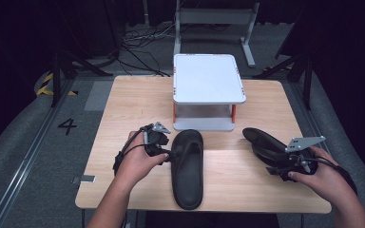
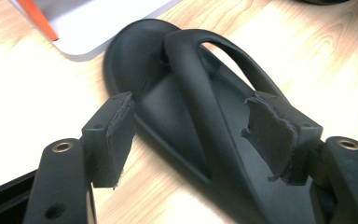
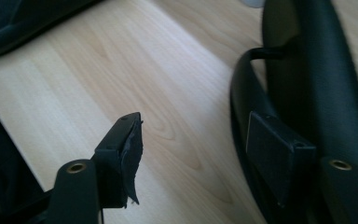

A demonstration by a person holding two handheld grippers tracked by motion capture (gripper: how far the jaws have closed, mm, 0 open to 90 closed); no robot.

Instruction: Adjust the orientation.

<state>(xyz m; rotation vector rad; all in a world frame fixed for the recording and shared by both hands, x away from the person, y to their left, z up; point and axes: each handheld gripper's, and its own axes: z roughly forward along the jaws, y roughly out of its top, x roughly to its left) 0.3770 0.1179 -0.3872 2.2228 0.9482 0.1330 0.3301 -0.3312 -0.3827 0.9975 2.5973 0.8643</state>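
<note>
- The left tongs (image 1: 167, 153) are standing spread wide at the left edge of a black sandal (image 1: 187, 167) that is lying flat, lengthwise, at the middle of the wooden surface (image 1: 123, 104); its strap (image 2: 200, 88) is sitting between the pads untouched.
- The right tongs (image 1: 276, 167) are spread beside a second sandal (image 1: 266, 145) near the right edge, one pad (image 3: 275, 156) lying against it, nothing pinched.
- A white stand (image 1: 208, 78) is sitting behind both.

Bare tabletop (image 1: 123, 104) left of the white stand (image 1: 208, 78) and along the near edge, free to pass. Stand blocks back centre. Middle slipper (image 1: 187, 167) (lying lengthwise) splits the front; right slipper (image 1: 266, 145) crowds the right side.
</note>
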